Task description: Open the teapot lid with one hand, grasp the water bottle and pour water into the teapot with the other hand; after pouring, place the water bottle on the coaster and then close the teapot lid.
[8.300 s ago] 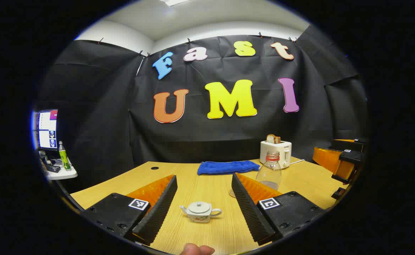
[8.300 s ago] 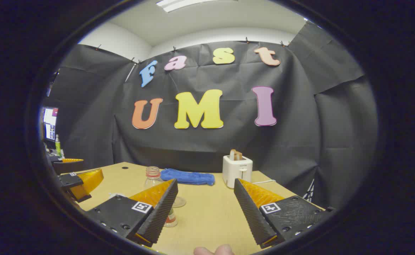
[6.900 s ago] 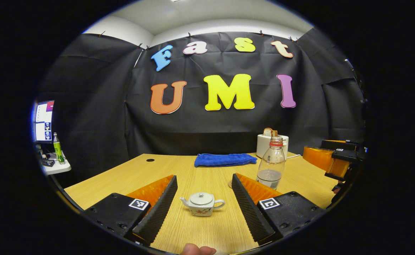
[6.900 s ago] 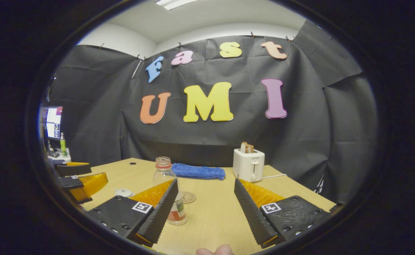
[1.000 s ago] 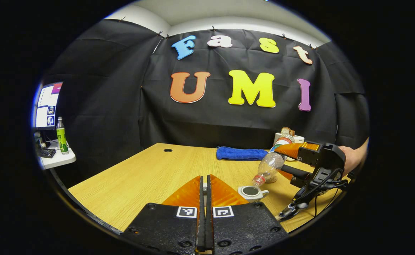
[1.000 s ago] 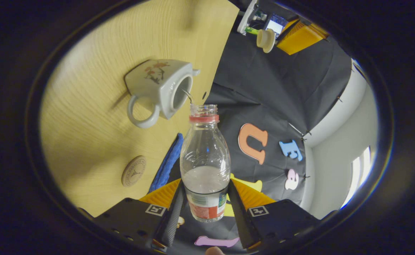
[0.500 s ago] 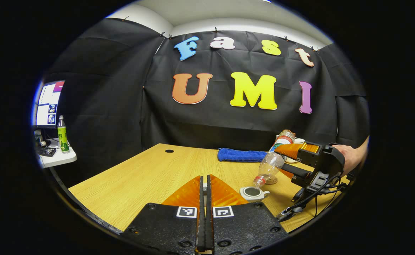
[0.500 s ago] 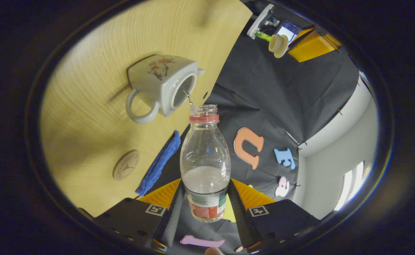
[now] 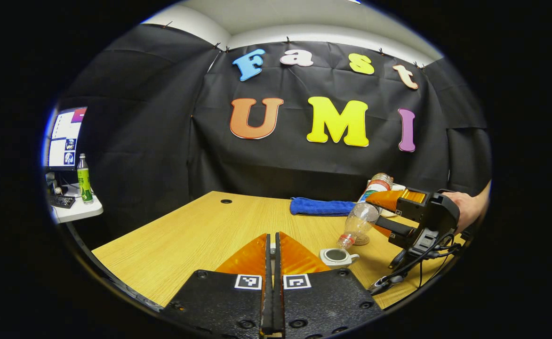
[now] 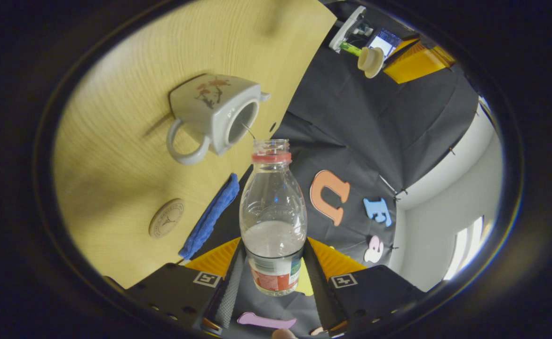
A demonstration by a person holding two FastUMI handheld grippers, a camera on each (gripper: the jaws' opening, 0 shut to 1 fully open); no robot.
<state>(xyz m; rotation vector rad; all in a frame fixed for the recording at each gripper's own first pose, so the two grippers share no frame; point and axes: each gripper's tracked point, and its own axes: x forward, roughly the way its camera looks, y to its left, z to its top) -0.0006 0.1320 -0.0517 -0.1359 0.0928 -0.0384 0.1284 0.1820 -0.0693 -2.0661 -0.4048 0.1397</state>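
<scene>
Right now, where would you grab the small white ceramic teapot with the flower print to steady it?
I'd take the teapot by its loop handle, coming level from that side, opposite the spout: it juts clear of the squat body. Not from above; the lidless opening sits under the tilted clear plastic water bottle held by the right gripper.

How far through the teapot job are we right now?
Done: the teapot stands open, its lid held up by the left gripper. In hand: the right gripper tips the water bottle, a thin stream running into the pot. Left: set the bottle on the coaster, then put the lid back.
</scene>
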